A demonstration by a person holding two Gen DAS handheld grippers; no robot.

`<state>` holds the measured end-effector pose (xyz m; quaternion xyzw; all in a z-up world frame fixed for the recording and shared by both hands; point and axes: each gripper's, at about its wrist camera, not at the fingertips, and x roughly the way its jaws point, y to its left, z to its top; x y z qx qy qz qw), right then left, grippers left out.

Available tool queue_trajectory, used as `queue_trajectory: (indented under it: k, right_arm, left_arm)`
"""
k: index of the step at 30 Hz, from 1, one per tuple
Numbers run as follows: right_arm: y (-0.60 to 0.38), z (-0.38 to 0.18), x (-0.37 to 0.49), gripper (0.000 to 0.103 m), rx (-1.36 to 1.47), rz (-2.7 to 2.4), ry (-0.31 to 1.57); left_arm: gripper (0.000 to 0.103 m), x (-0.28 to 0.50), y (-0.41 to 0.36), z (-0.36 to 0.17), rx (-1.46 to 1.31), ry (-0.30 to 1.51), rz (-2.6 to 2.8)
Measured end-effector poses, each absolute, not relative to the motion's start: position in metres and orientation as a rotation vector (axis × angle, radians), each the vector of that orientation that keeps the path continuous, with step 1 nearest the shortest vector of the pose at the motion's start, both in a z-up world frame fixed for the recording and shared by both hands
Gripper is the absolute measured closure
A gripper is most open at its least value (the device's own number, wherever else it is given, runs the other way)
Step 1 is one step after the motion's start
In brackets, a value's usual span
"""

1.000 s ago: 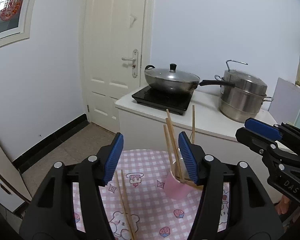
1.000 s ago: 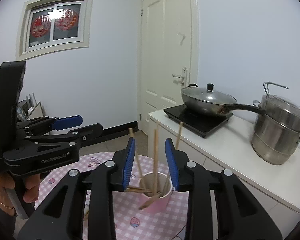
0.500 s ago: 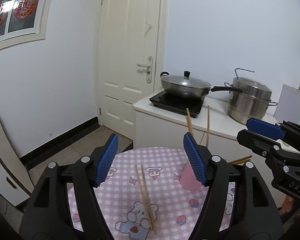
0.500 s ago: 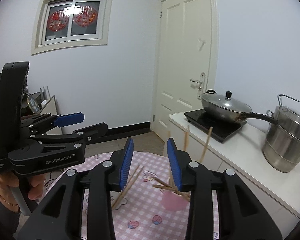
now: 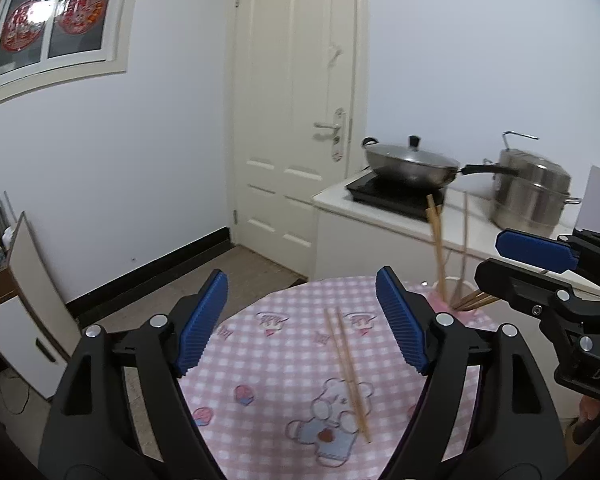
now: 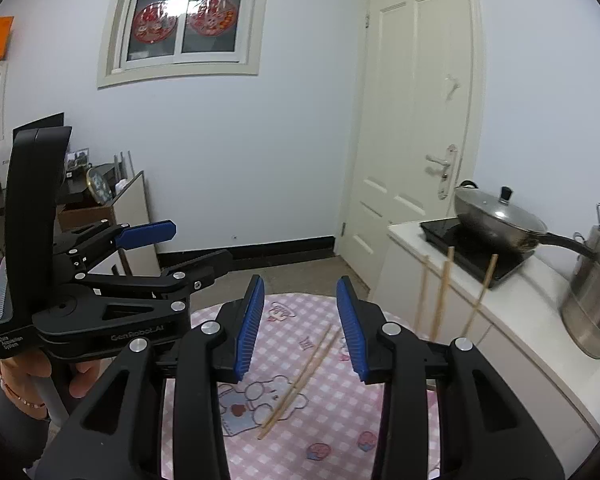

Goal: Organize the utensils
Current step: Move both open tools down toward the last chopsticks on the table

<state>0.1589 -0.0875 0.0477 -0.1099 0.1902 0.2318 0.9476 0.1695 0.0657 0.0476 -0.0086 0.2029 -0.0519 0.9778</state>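
Jaws spreading wide on the left gripper [image 5: 302, 320] as we look down its own camera, blue ribbed pads well apart with nothing pinched between them, and framed in that gap a pair of pale wooden chopsticks [image 5: 347, 372] lies side by side on the pink-and-white checked tablecloth with cartoon bears [image 5: 284, 364], running from near the far edge down across a printed bear. Off to the right the pink cup [image 5: 456, 300] stands near the cloth's far edge with more light wooden chopsticks [image 5: 438, 252] poking up out of it, some upright, some leaning low over the rim, and the right gripper [image 5: 512, 268] reaches in from the right edge just in front of it. Behind sit a lidded steel wok [image 5: 412, 162] on a black induction hob [image 5: 392, 196] and a tall stainless steamer pot [image 5: 532, 196] on the white counter [image 5: 380, 220], beside a cream panelled door [image 5: 296, 112]. Over to the right wrist view: right gripper [image 6: 300, 324] part open, jaws opening a little and gripping nothing, the loose chopsticks [image 6: 298, 380] lying diagonally on the cloth [image 6: 332, 412] right between its pads. The cup itself is hidden behind the right finger, only its upright sticks [image 6: 444, 292] showing. At left, the left gripper [image 6: 180, 248] held in a person's hand [image 6: 24, 372], its pads apart
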Motion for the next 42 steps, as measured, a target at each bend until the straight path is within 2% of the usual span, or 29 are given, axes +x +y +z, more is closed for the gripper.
queue_trajectory:
  k: [9, 30, 42]
  right_arm:
    - [-0.054, 0.021, 0.169, 0.066, -0.25, 0.511, 0.45]
    - [-0.054, -0.103, 0.269, 0.066, -0.271, 0.346, 0.783]
    - [-0.072, -0.143, 0.334, 0.066, -0.221, 0.286, 0.934]
  left_arm:
    - [0.024, 0.177, 0.096, 0.019, -0.013, 0.469, -0.043]
    - [0.024, 0.269, 0.095, -0.099, -0.035, 0.847, -0.069]
    - [0.024, 0.302, 0.093, -0.123, -0.064, 0.912, -0.059]
